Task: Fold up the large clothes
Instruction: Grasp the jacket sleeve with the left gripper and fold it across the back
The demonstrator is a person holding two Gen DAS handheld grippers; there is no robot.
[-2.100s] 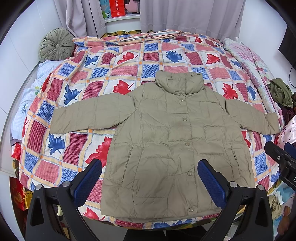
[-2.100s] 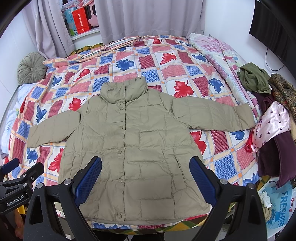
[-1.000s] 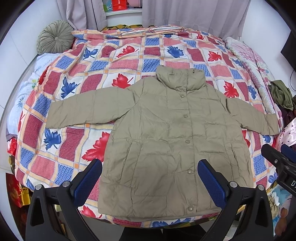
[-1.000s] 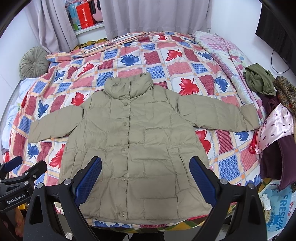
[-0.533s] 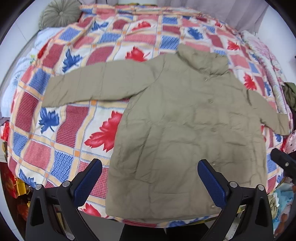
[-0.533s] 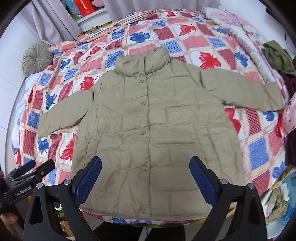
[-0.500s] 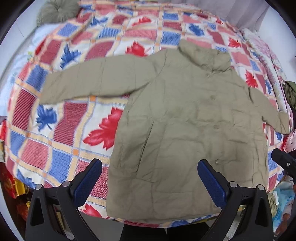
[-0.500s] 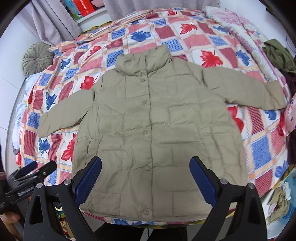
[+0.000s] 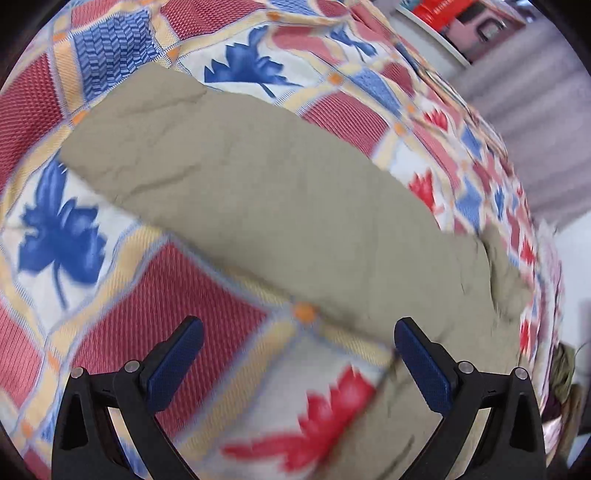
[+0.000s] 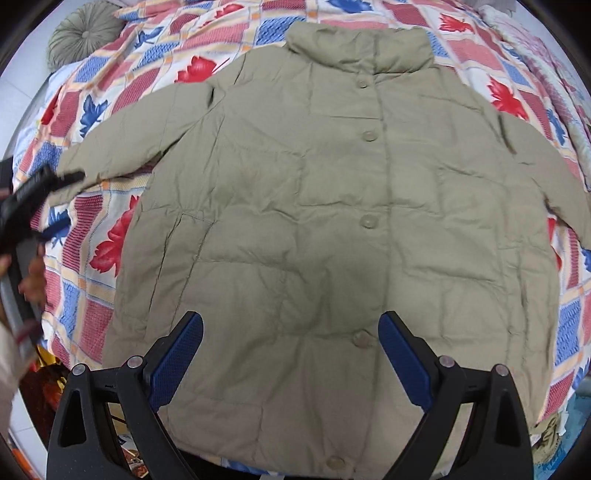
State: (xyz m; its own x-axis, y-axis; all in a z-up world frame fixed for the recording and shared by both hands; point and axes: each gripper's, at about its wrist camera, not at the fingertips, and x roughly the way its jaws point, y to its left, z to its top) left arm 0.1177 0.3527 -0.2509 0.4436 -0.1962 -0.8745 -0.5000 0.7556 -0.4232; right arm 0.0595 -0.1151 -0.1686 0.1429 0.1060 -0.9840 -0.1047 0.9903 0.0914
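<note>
An olive-green padded jacket (image 10: 332,221) lies flat, buttoned, front up, on the bed, sleeves spread out. In the left wrist view its left sleeve (image 9: 258,192) runs across the frame, cuff at upper left. My left gripper (image 9: 295,332) is open, low over the bedspread just below that sleeve; it also shows at the sleeve cuff in the right wrist view (image 10: 55,206). My right gripper (image 10: 290,325) is open, above the jacket's lower front, holding nothing.
The bedspread (image 10: 110,92) has red and blue leaf squares. A round green cushion (image 10: 83,33) lies at the bed's far left corner. A window sill with red boxes (image 9: 454,18) and grey curtains lie beyond the bed. The bed's front edge runs under the jacket hem.
My left gripper has swung left and dropped close to the left sleeve. My right gripper has moved nearer the jacket body. The jacket has not moved.
</note>
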